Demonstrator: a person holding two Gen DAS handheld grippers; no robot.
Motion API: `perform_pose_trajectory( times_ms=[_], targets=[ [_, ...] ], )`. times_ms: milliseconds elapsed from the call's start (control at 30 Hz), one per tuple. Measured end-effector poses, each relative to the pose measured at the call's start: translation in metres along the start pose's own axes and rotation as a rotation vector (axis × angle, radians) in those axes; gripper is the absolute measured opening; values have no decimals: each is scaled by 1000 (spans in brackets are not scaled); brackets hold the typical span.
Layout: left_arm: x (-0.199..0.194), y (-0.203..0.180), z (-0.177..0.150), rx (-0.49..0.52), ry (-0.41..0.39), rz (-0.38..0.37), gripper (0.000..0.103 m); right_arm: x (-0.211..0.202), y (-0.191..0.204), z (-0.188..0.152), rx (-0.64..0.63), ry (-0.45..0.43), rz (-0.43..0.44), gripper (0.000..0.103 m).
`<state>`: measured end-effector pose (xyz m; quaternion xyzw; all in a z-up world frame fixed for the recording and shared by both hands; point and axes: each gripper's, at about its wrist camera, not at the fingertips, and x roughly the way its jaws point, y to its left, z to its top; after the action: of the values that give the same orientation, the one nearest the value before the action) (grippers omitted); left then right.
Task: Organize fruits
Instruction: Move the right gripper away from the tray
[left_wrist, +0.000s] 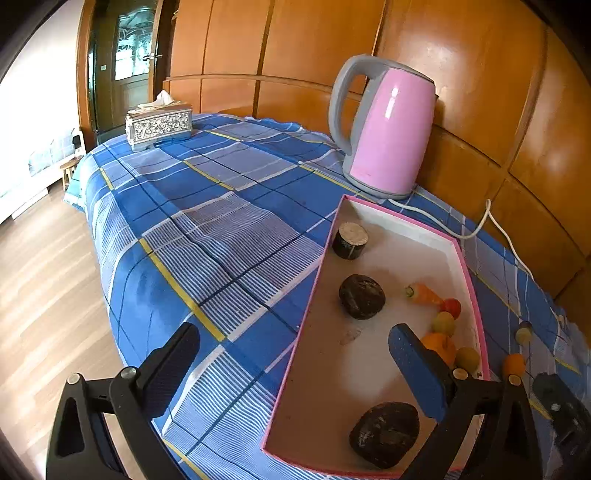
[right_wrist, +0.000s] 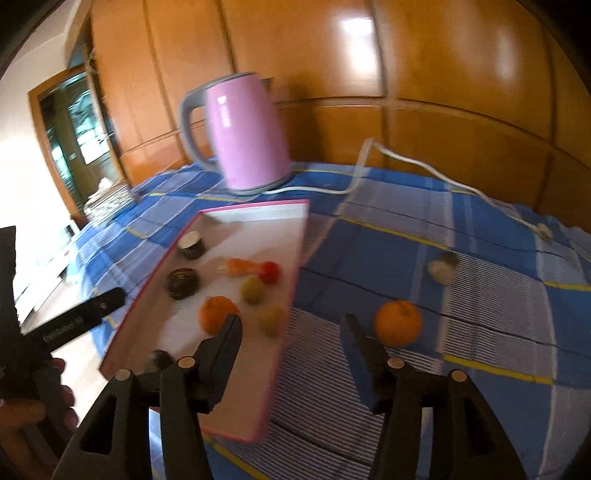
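A pink-rimmed tray (left_wrist: 321, 266) (right_wrist: 291, 266) lies on the blue plaid tablecloth. It holds dark round fruits (left_wrist: 362, 296), a carrot (right_wrist: 240, 267), a red fruit (right_wrist: 269, 272), an orange (right_wrist: 216, 313) and yellow-green fruits (right_wrist: 253, 290). A second orange (right_wrist: 398, 323) and a pale fruit (right_wrist: 440, 271) lie on the cloth right of the tray. My right gripper (right_wrist: 291, 326) is open and empty, over the tray's right rim, just left of the loose orange. My left gripper (left_wrist: 295, 343) is open and empty over the tray's left rim.
A pink kettle (left_wrist: 388, 129) (right_wrist: 247, 136) stands behind the tray, its white cord (right_wrist: 424, 173) trailing right across the cloth. A tissue box (left_wrist: 159, 123) sits at the table's far left corner. Wood panelling is behind; wooden floor is at the left.
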<state>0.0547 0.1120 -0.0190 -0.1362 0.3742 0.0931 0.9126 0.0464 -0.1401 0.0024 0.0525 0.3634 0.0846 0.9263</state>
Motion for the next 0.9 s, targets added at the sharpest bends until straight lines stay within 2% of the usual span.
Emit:
perform_pose_trajectory(
  times_ms=[300, 733, 900],
  targets=[
    [-5, -20, -7, 74, 4, -47, 103, -27, -81, -22, 185, -18, -188, 60],
    [-20, -52, -16, 167, -13, -118, 103, -76, -216, -74, 503, -18, -555, 62],
    [-29, -71, -19, 226, -33, -155, 103, -83, -248, -89, 611, -8, -640, 62]
  ],
)
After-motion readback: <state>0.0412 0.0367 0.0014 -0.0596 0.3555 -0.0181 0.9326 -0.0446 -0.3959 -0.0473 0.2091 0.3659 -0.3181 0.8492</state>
